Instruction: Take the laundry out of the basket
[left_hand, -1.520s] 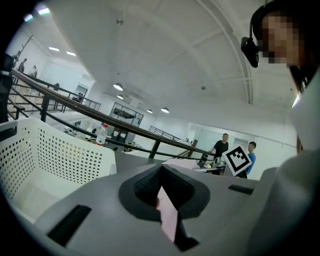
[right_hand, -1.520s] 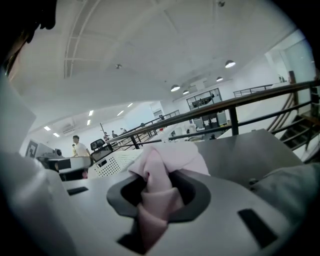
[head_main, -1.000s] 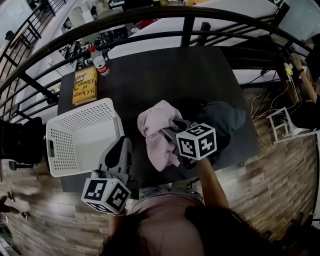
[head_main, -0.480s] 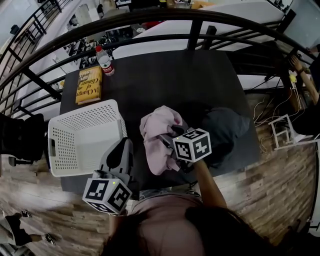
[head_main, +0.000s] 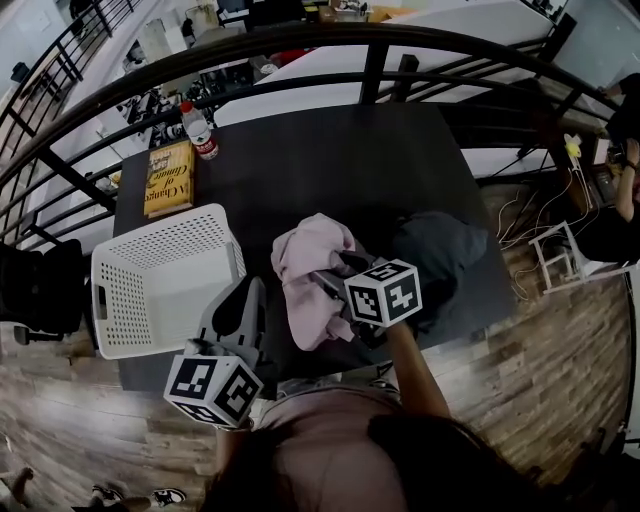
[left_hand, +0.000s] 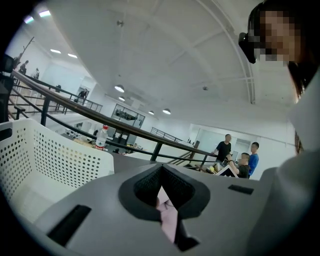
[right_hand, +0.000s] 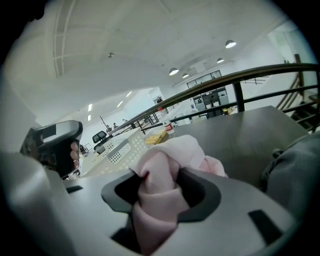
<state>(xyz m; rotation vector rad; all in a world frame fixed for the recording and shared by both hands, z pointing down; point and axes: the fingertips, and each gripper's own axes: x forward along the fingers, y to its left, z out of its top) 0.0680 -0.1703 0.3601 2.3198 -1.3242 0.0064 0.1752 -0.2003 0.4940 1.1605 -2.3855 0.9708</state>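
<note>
Right gripper (right_hand: 159, 194): jaws have just been opening, now at a mid gap. A bunched fold of the pink garment (head_main: 305, 270) sits between them and touches both sides, so I read it as a loosening grip, not a clean release.

Left gripper (left_hand: 165, 200): jaws drawn to a narrow slit, nothing in it. The pink showing through is the garment beyond.

Where things are:
- Pink garment is out of the white perforated basket (head_main: 160, 228), heaped on the dark table (head_main: 330, 150) between the basket and a gray garment (head_main: 440, 245) to its right.
- No laundry visible inside the basket from the head view.

Relation that matters:
- The pink heap lies dead ahead of the right gripper, on the line of its jaws, with the gripper tilted down into its near-right edge.
- Its long axis runs roughly far to near, slightly skewed from the gripper's line.
- The right gripper is the nearer one and is in contact. The left sits by the basket's near-right corner, close to the heap's left edge but apart from it.

Judgement: clean exit is straight back along the jaw line once the fold drops free. A sideways pull risks dragging the cloth along.
</note>
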